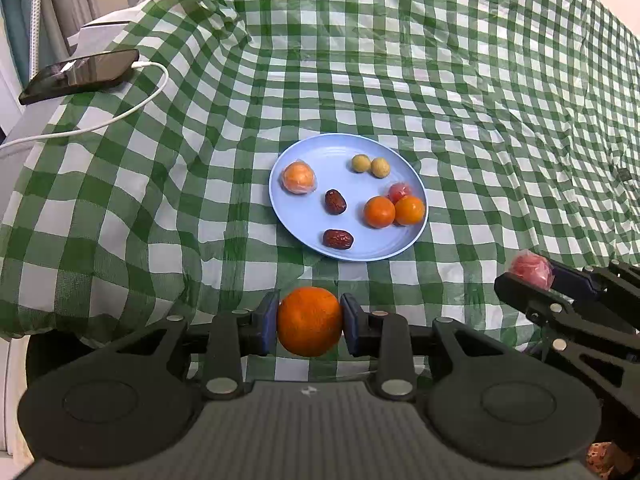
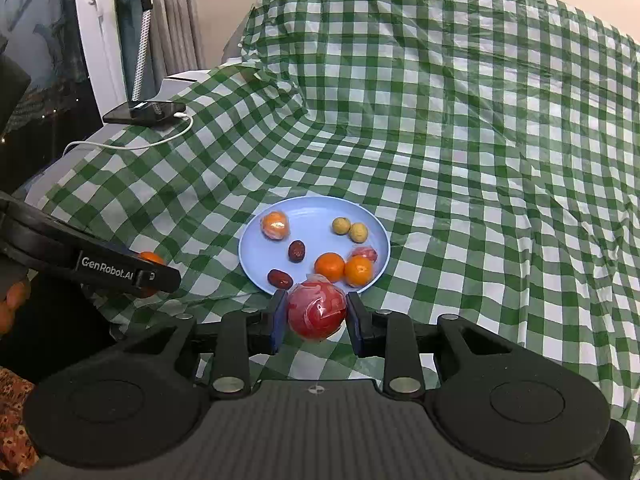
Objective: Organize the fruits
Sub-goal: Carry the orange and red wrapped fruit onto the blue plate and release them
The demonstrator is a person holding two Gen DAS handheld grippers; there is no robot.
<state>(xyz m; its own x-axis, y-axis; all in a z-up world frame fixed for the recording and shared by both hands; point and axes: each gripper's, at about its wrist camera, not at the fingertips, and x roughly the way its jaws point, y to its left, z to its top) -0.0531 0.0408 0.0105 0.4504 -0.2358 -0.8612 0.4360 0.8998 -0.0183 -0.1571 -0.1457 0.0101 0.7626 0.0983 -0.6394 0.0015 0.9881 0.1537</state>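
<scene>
Through the left wrist camera, your left gripper [image 1: 309, 322] is clamped on an orange [image 1: 309, 321], both blue pads pressing its sides at about the widest part. The plate [image 1: 304, 236] lies ahead on the checked cloth [image 1: 440, 100], and it already carries a wrapped orange [image 1: 299, 177], two dates [image 1: 335, 201], two small yellow-green fruits [image 1: 370, 165], two bare oranges [image 1: 394, 211] and a wrapped red fruit [image 1: 400, 192]. Your orange hangs just short of the near rim. The best free spot looks to be the bare middle, between the dates and the yellow-green pair. Carry the orange in over the rim with room to spare, lower it until it rests, then part the pads slowly so it does not roll into the dates. Your right gripper [image 1: 532, 276] shows at the right edge, so keep the two tools apart as they converge.

Through the right wrist camera, your right gripper [image 2: 317, 314] is closed on a red fruit [image 2: 317, 312] in crinkled plastic wrap, held right over the near rim of the plate [image 2: 256, 264]. The wrap is likely slippery, so keep the squeeze even and avoid twisting. A sensible place is beside the other wrapped red fruit [image 2: 365, 254], but the two oranges [image 2: 344, 269] sit in front of it; come in high and set down behind or beside them. The left gripper [image 2: 156, 278] sits low at the left with its orange [image 2: 151, 258] partly hidden. Place one fruit at a time.
</scene>
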